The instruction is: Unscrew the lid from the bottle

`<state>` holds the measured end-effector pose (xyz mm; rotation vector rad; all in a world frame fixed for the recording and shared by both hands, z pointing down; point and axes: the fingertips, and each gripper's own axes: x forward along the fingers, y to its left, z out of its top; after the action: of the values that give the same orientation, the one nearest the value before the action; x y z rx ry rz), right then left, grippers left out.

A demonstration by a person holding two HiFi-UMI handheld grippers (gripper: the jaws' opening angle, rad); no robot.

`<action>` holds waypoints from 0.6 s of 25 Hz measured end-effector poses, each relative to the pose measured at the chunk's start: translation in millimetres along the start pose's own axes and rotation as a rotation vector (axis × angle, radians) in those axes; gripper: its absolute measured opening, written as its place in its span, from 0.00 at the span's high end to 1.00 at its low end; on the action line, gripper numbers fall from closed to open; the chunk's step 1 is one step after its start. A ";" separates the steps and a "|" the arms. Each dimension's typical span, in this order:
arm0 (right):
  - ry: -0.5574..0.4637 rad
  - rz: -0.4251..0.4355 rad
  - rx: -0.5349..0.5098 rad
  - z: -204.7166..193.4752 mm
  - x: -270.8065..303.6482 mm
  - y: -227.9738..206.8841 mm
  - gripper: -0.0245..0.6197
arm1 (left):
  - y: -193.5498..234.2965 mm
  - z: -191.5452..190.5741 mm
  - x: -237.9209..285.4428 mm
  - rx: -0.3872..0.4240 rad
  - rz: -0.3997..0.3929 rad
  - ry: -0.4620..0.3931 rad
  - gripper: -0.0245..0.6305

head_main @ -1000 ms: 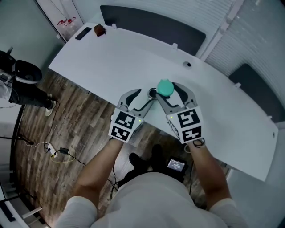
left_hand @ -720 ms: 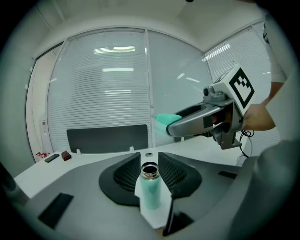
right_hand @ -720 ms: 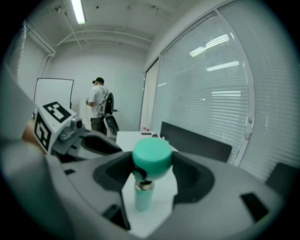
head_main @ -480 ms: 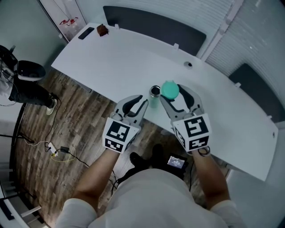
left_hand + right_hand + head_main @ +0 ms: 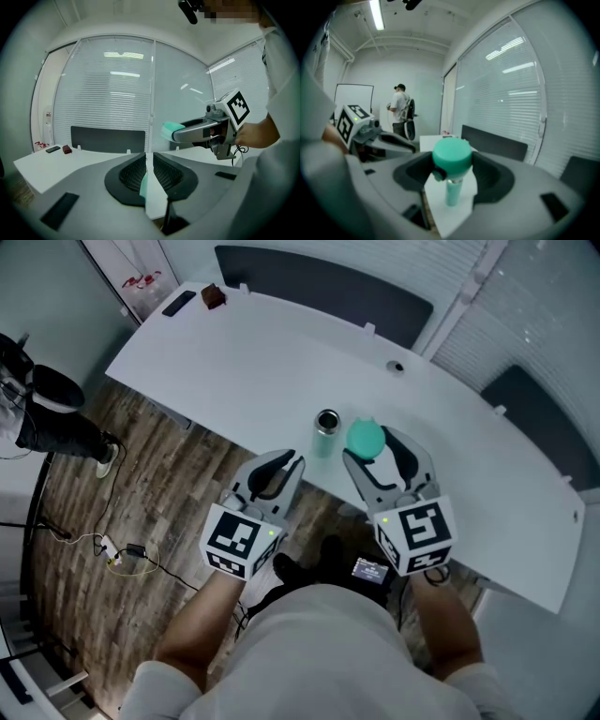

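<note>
Grippers backed off slim teal bottle [image 5: 326, 434], now open, unheld on white worktop [image 5: 234, 352]. Right gripper [image 5: 370, 442] fingers clamp round teal lid [image 5: 365, 435] beside bottle. Left gripper [image 5: 289, 465] fingers just closing, near-shut, empty. Risk: stray knock topples bottle; lid slips from grip.

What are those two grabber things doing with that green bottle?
A person has a hand-held gripper in each hand. The right hand-held gripper grips the green lid, already off the bottle, which stands open on the white table. The left hand-held gripper holds nothing: its jaws have just been closing and are nearly together, clear of the bottle.
</note>
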<state>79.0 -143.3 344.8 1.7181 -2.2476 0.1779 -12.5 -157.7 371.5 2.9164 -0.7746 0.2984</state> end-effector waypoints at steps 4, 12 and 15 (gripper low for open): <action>-0.003 0.000 0.011 -2.7 -11.4 5.7 0.53 | -6.2 1.1 -13.9 -0.026 -0.003 -0.016 0.86; 0.010 0.012 0.056 -16.5 -25.4 15.6 0.53 | -13.1 -4.2 -34.2 -0.080 -0.003 -0.025 0.86; 0.026 0.020 0.070 -24.4 -27.6 20.1 0.53 | -15.7 -8.1 -37.7 -0.101 -0.001 -0.014 0.86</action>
<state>70.3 -105.6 360.9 1.7187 -2.2659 0.2845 -38.0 -124.8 370.3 2.8268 -0.7675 0.2317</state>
